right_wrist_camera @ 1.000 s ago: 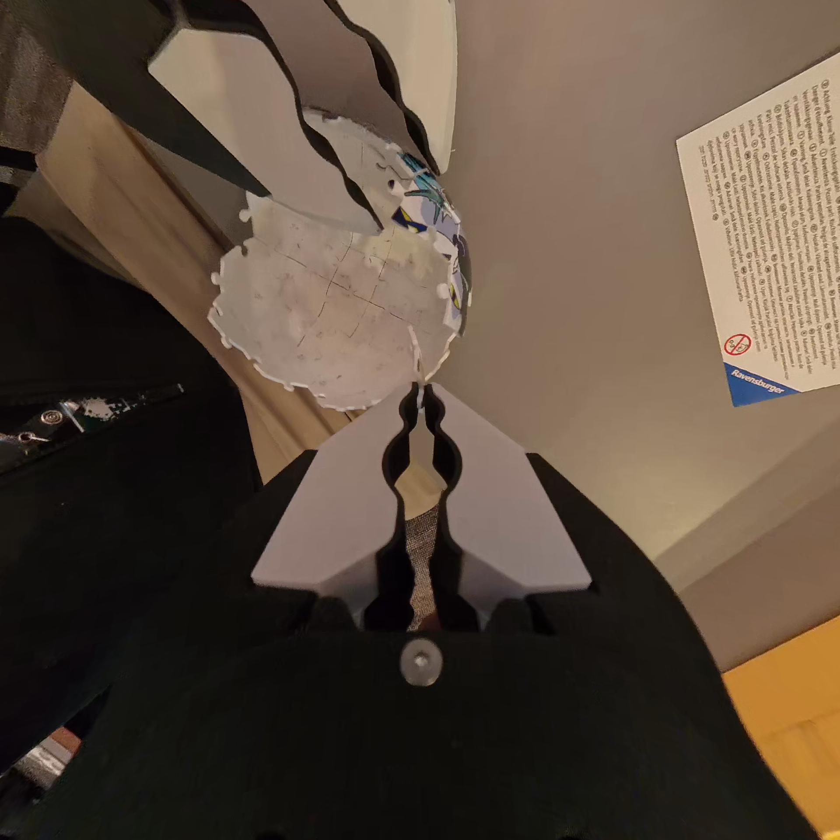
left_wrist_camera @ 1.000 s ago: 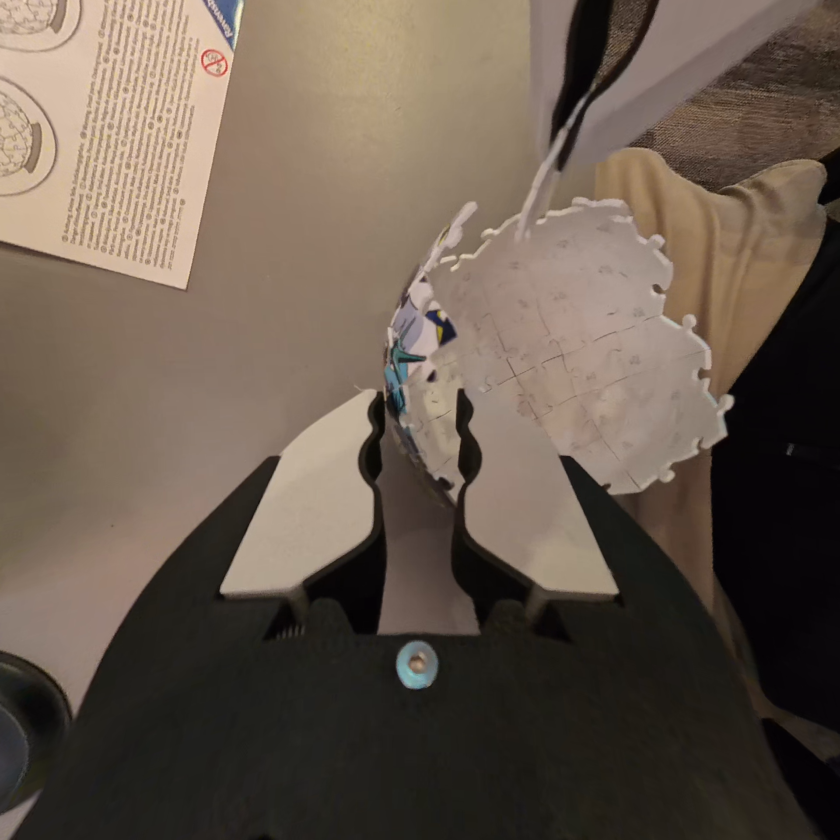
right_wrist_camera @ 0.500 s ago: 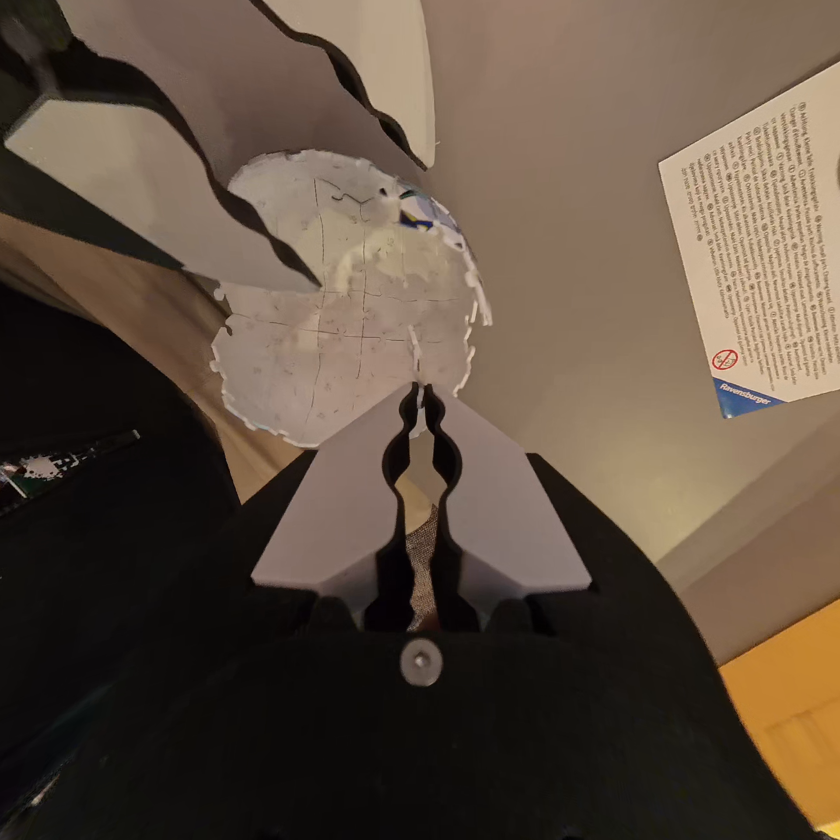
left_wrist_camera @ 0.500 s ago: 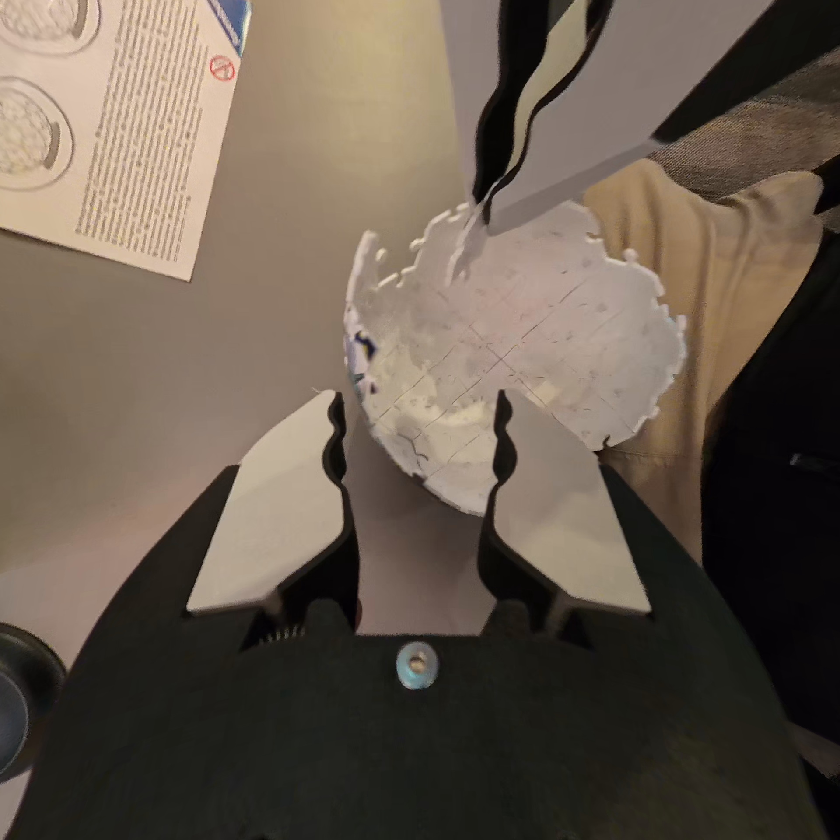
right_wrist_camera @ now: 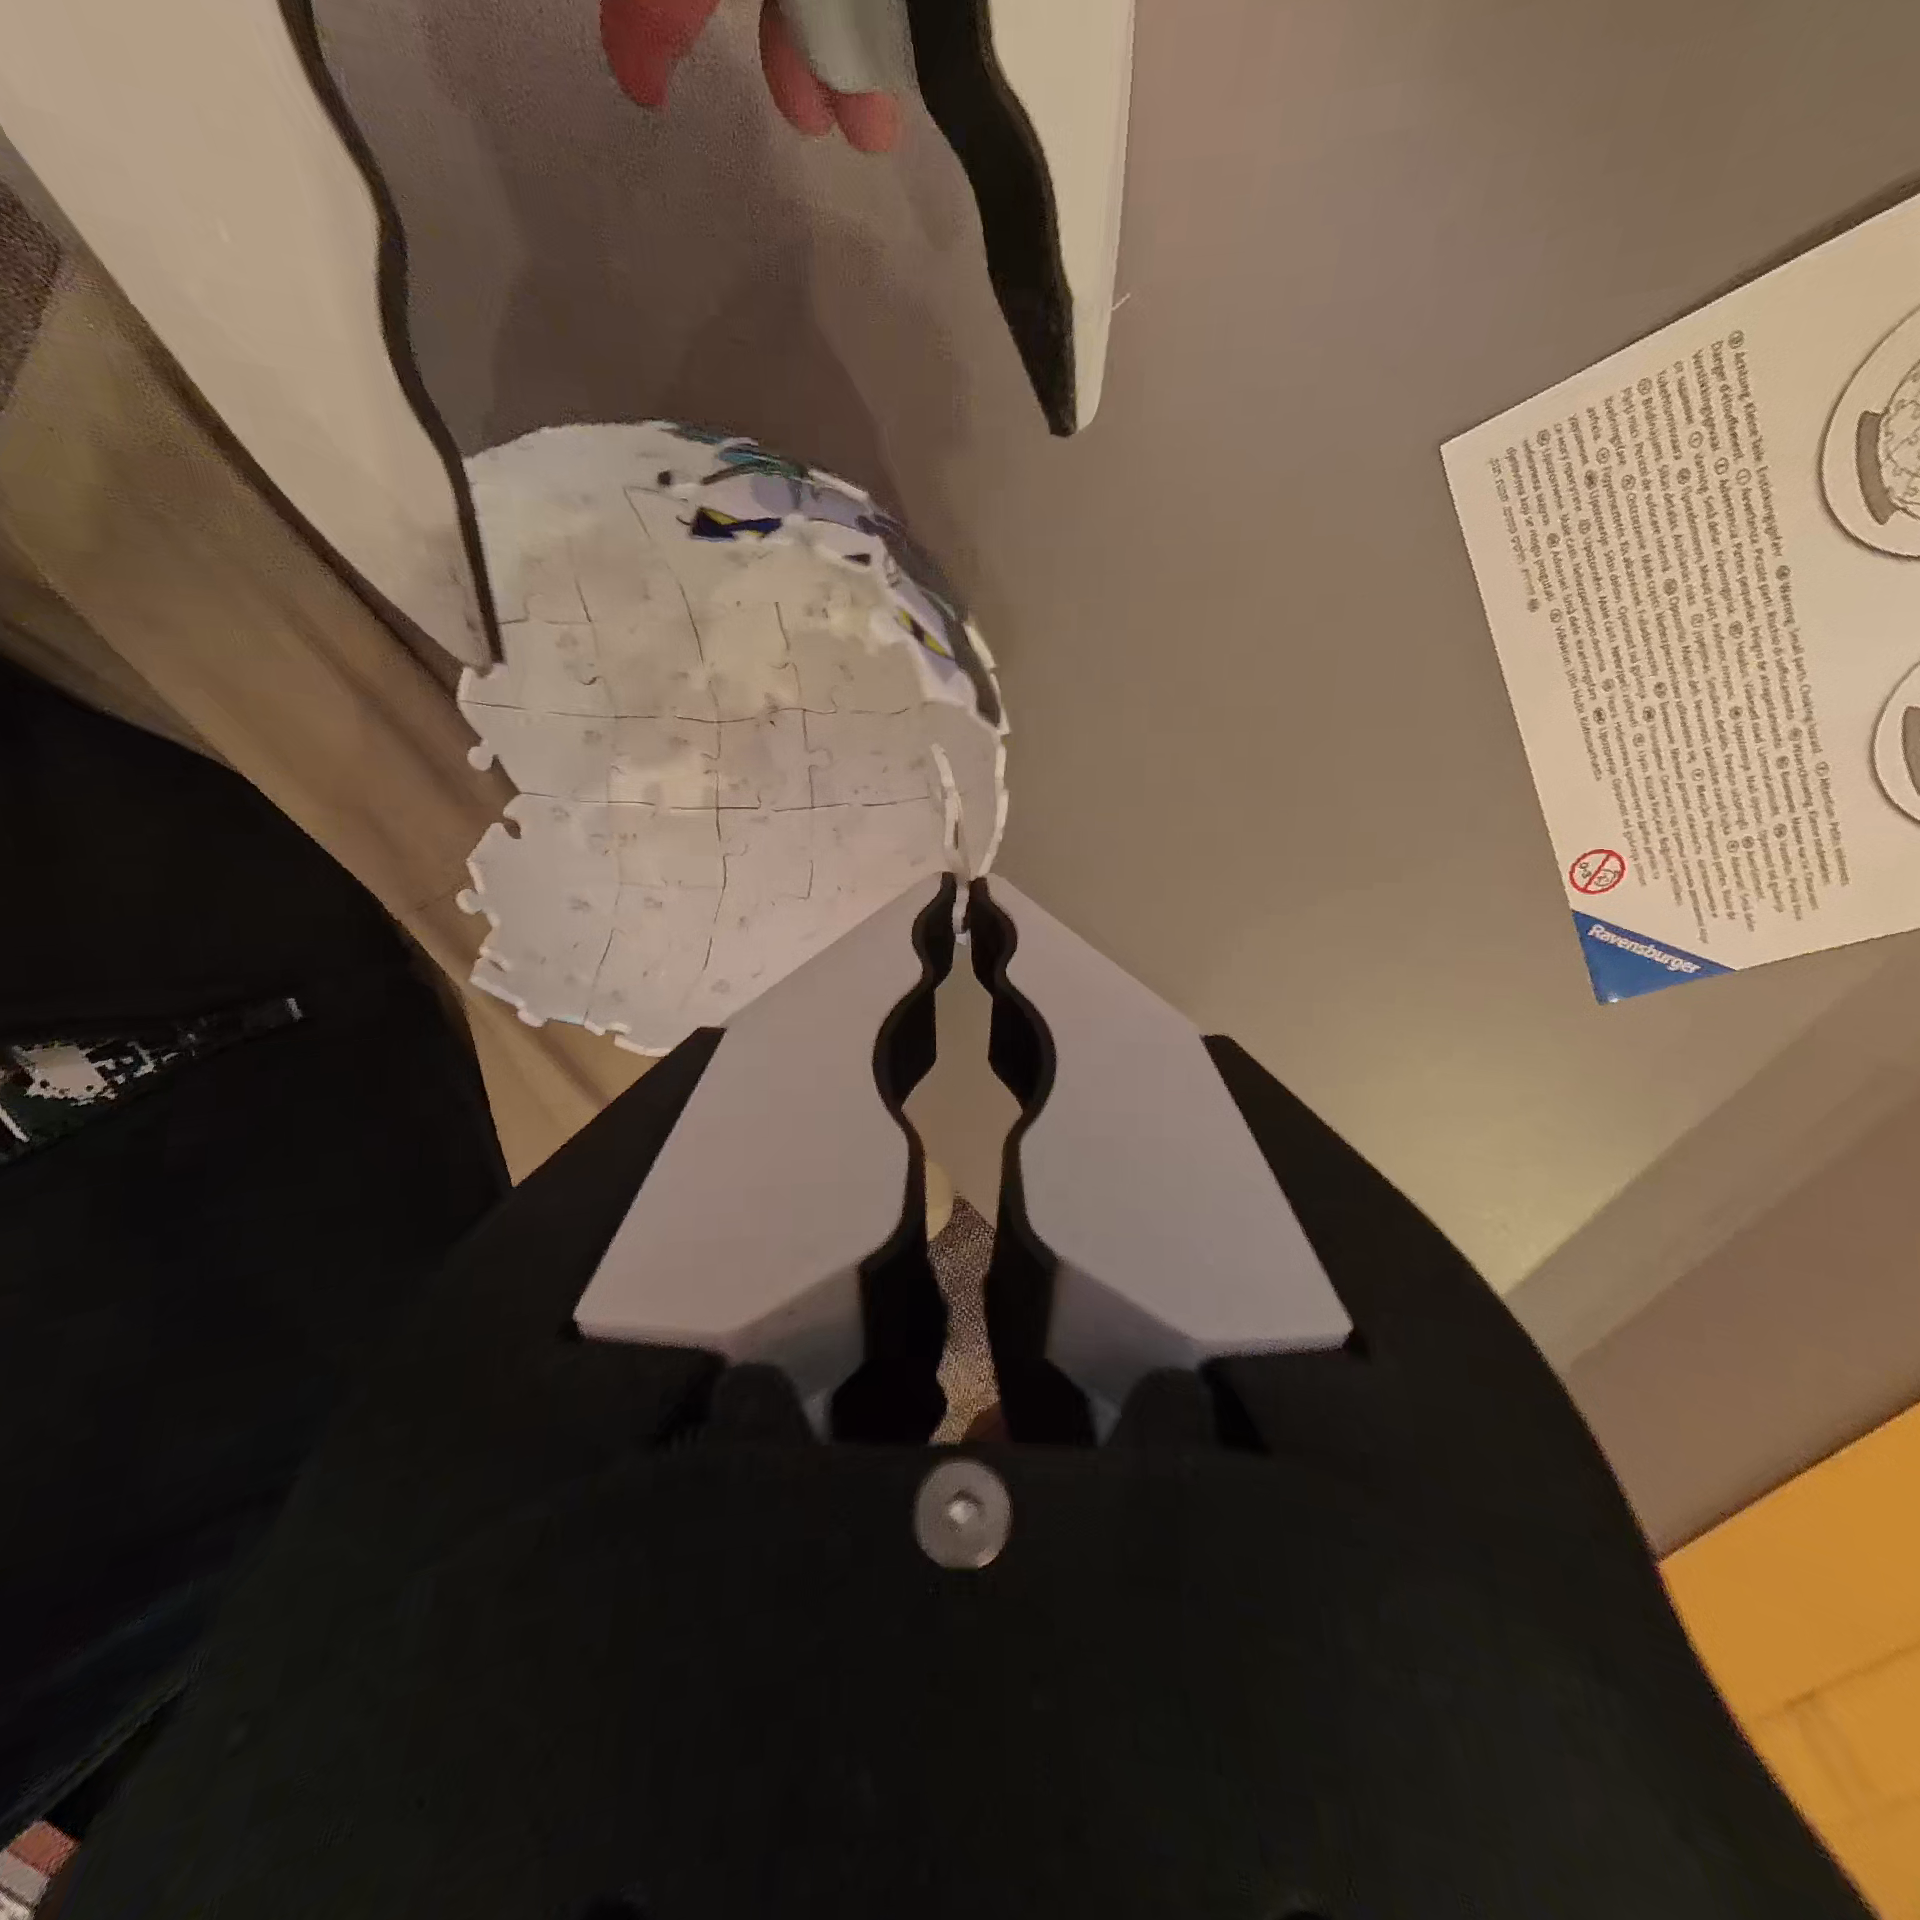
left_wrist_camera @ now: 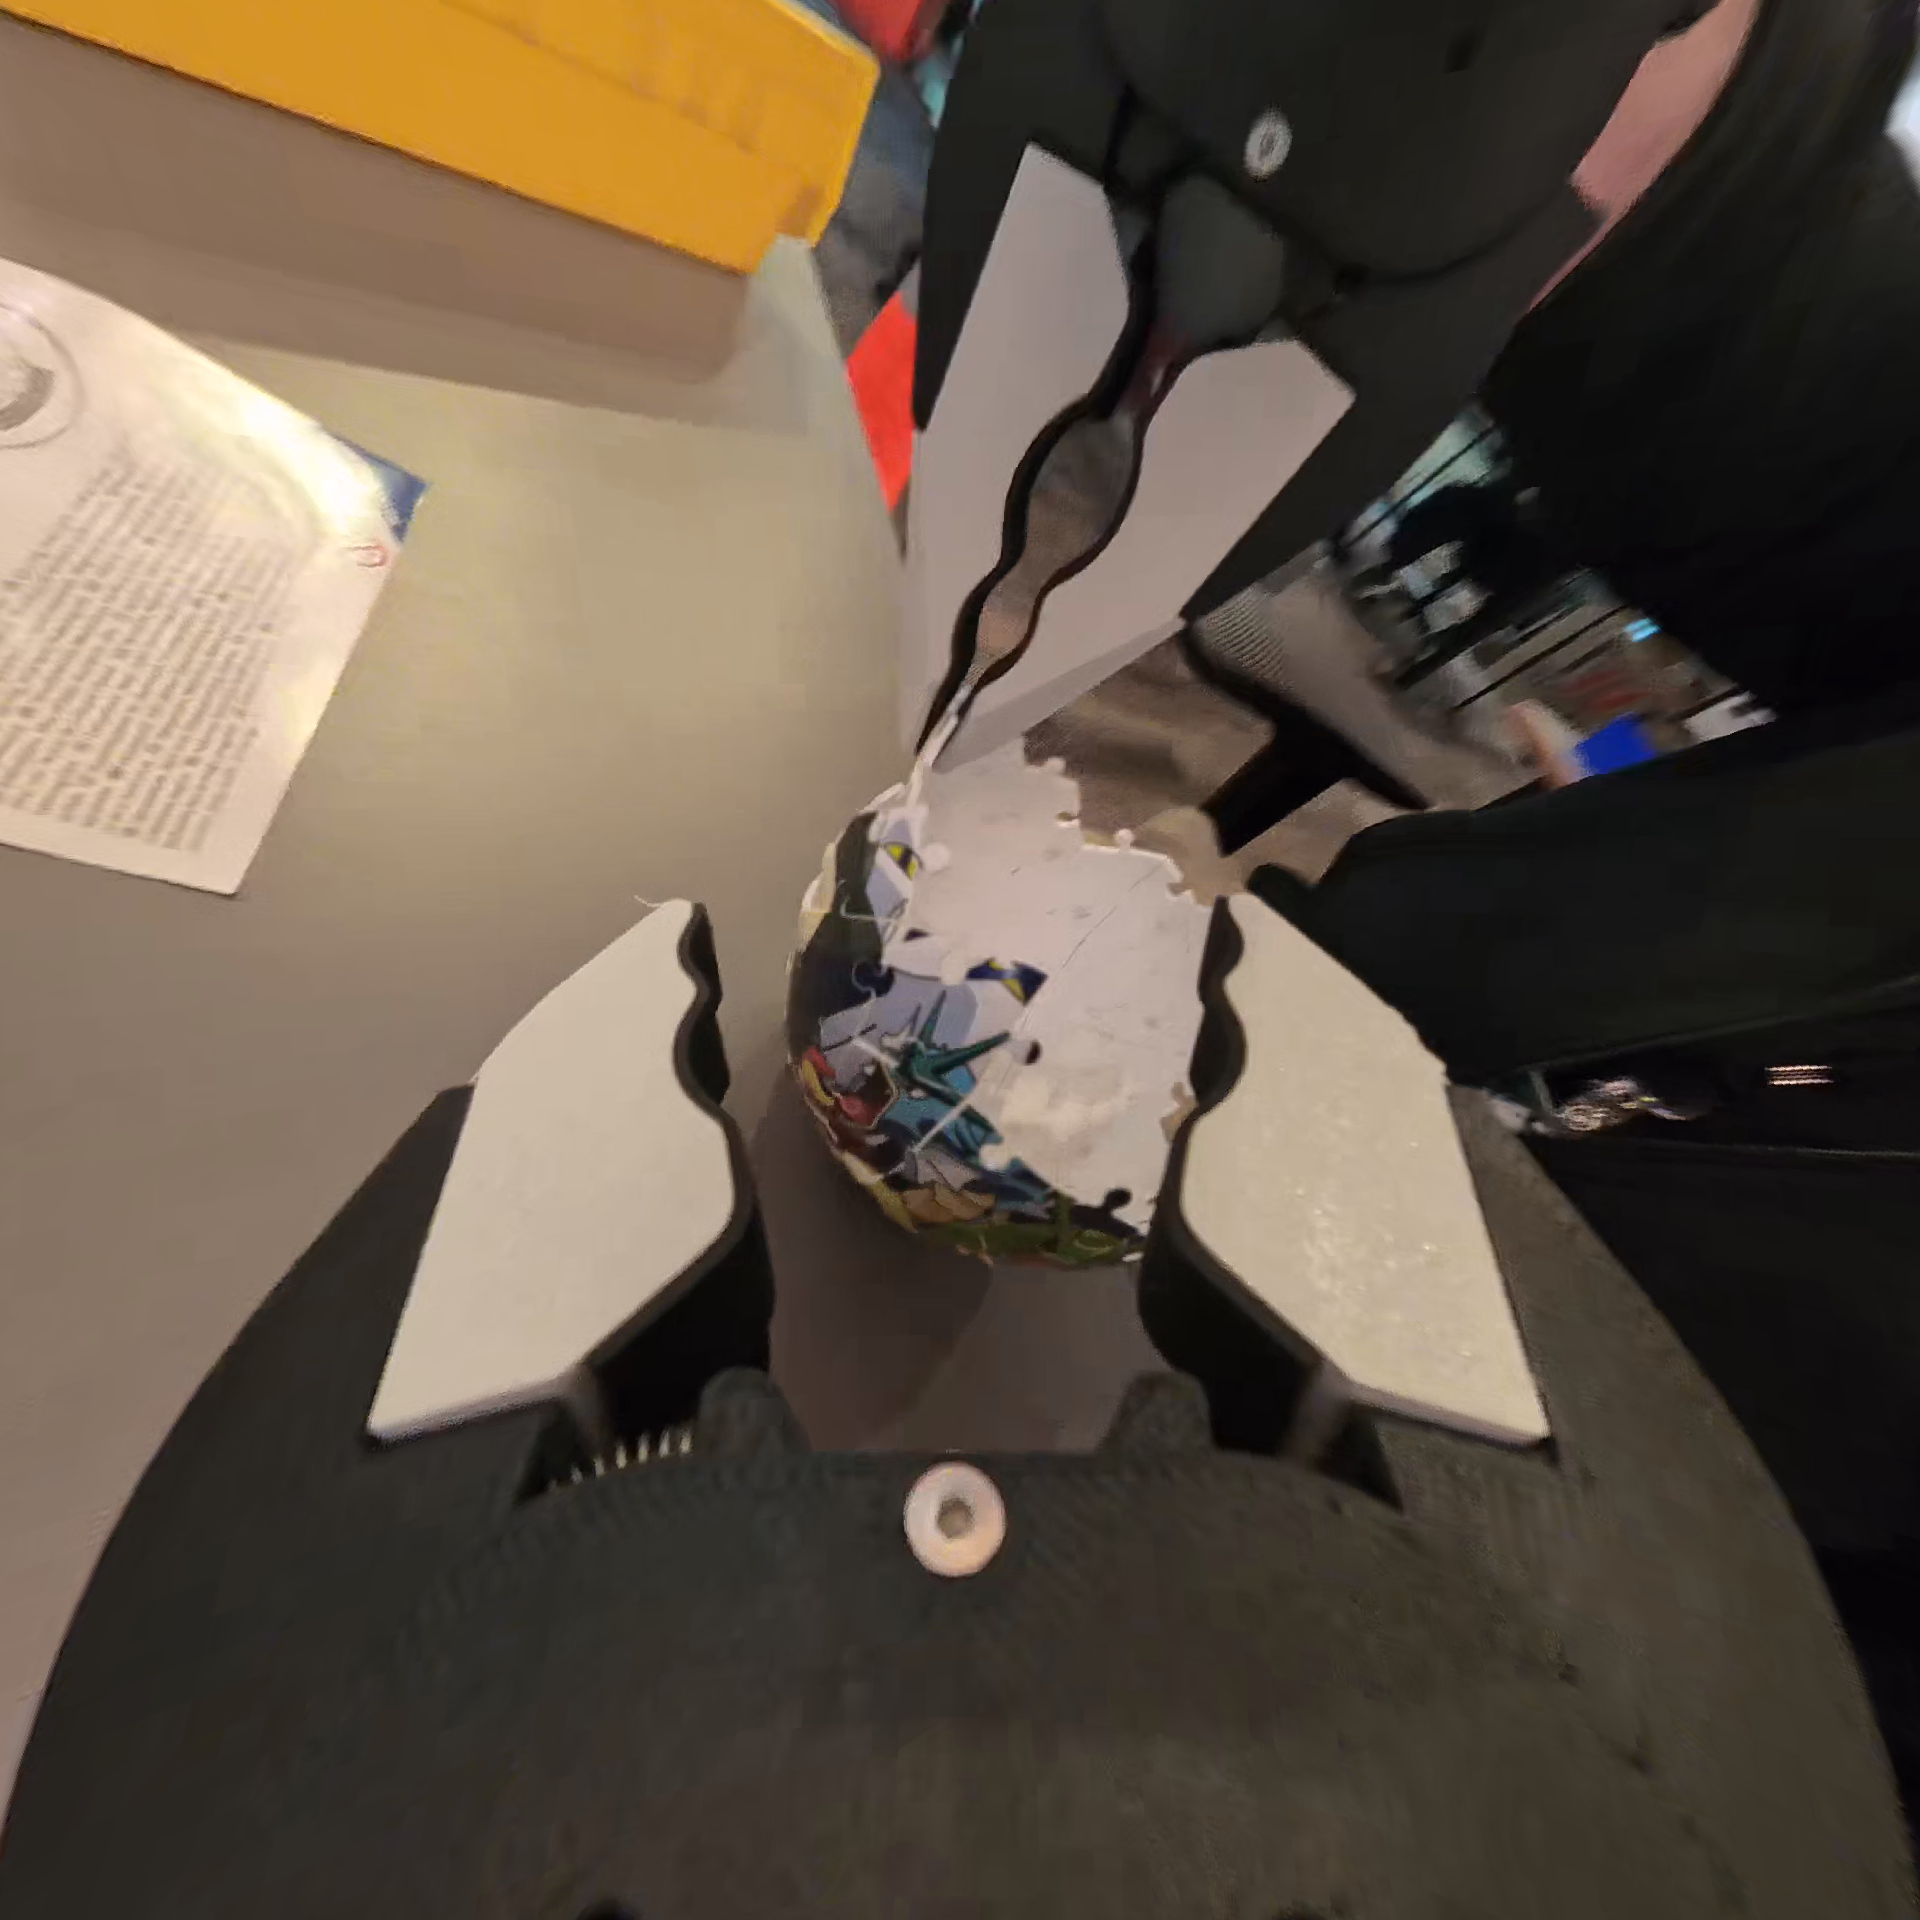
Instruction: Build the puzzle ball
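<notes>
Grey surface (left_wrist_camera: 582, 644) fills most of both views, running out to an edge where a yellow box (left_wrist_camera: 499, 94) sits at the far side. Next down in size, the white instruction sheet (left_wrist_camera: 145, 665) lies flat toward the left part of the surface in the left wrist view, printed face up, well apart from the action.

Now the puzzle ball (left_wrist_camera: 997, 1049), only part built, a curved shell with a printed colourful outside and a plain white inside, held up off the surface near its front edge. The left hand-held gripper (left_wrist_camera: 956, 1039) has its two fingers spread wide, one on either side of the shell; whether the right-hand finger touches the rim is hard to tell. The right hand-held gripper (right_wrist_camera: 961, 899) comes in from the opposite side, fingers pressed together on a thin white bit of the shell's rim, right at the tips. In the right wrist view the white inside of the puzzle ball faces the camera, piece seams showing.
</notes>
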`<act>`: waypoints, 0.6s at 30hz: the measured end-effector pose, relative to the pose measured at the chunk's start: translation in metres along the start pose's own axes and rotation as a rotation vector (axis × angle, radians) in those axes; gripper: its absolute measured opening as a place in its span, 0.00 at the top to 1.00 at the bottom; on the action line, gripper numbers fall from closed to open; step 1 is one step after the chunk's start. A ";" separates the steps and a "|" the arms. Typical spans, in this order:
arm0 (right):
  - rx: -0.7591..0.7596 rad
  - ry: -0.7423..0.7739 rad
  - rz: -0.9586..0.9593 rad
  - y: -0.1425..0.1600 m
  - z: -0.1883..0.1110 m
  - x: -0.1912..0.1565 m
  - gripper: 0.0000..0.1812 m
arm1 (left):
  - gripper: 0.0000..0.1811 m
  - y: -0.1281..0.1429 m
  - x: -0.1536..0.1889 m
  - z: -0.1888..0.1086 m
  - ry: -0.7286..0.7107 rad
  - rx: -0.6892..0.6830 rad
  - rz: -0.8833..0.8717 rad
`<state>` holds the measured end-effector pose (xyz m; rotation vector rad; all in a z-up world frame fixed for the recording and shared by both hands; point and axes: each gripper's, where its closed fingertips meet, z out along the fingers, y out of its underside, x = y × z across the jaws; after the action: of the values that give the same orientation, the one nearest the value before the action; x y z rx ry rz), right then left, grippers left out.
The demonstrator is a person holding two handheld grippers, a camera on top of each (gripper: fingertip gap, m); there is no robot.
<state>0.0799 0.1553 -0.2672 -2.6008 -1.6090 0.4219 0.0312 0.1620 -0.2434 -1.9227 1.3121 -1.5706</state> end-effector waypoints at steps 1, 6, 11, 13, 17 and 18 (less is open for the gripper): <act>-0.009 -0.003 -0.010 0.000 0.002 0.000 1.00 | 0.51 -0.001 -0.003 0.000 0.027 0.026 -0.011; -0.034 -0.006 -0.035 -0.004 0.010 0.001 1.00 | 0.53 0.007 -0.016 0.006 0.099 0.022 -0.026; -0.060 -0.018 -0.042 -0.006 0.016 0.003 1.00 | 0.53 0.013 -0.017 0.015 0.164 -0.041 -0.009; -0.065 -0.016 -0.042 -0.007 0.018 0.004 1.00 | 0.53 0.009 -0.013 0.015 0.215 -0.021 -0.010; -0.083 -0.010 -0.034 -0.007 0.023 0.006 1.00 | 0.52 0.011 -0.010 0.020 0.280 -0.036 -0.011; -0.091 -0.002 -0.031 -0.006 0.025 0.008 0.99 | 0.52 0.013 -0.010 0.021 0.292 -0.041 -0.015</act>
<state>0.0715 0.1624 -0.2913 -2.6366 -1.7055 0.3587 0.0447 0.1573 -0.2655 -1.7783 1.4547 -1.9018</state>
